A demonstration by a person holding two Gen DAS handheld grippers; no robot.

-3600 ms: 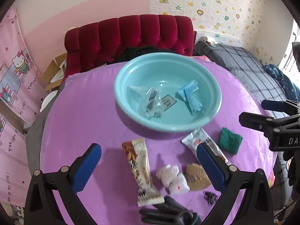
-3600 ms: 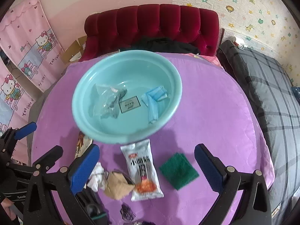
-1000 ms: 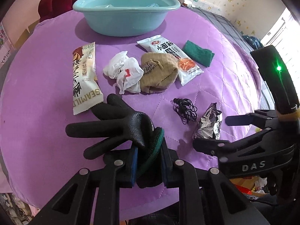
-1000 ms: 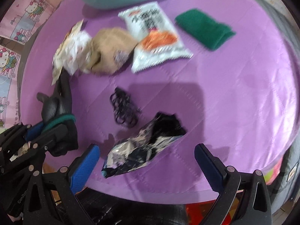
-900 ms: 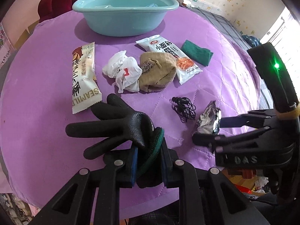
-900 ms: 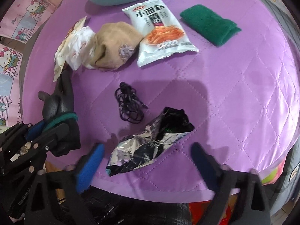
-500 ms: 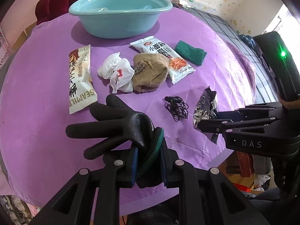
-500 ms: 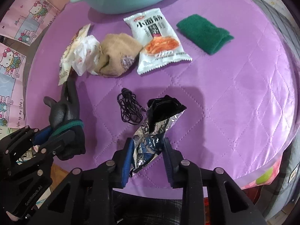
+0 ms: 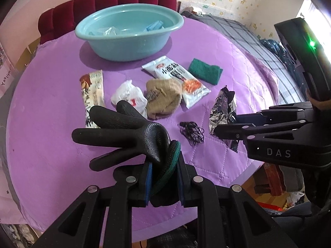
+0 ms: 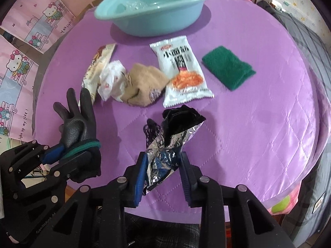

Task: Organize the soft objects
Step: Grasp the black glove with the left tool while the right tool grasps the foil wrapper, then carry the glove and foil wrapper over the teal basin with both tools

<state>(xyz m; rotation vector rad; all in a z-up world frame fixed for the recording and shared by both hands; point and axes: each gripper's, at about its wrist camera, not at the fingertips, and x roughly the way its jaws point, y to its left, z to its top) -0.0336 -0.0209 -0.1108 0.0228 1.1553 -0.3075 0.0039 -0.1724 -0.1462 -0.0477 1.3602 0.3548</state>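
— Standing by the purple-covered table (image 9: 51,124). Left gripper (image 9: 163,177) is clenched on the cuff of a black glove (image 9: 128,130); glove fingers splay forward, lifted off the cloth. Your side?

— Right gripper (image 10: 162,171) is clamped on a crumpled foil wrapper (image 10: 173,136), its black open end sticking up past the pads. Wrapper is off the table too.

— Noted. Loose on the cloth: tangle of black hair ties (image 9: 191,132) just beside the wrapper, tan knit piece (image 9: 163,97), white crumpled bag (image 9: 129,97) touching it, long snack bar (image 9: 92,91) to the left.

— White noodle packet (image 10: 180,72) overlaps the tan piece's edge; green cloth (image 10: 227,68) lies apart on the right.

— Teal basin (image 9: 128,41) sits at the far side, near the red headboard. Clear bag and blue bits inside; can't make out more.
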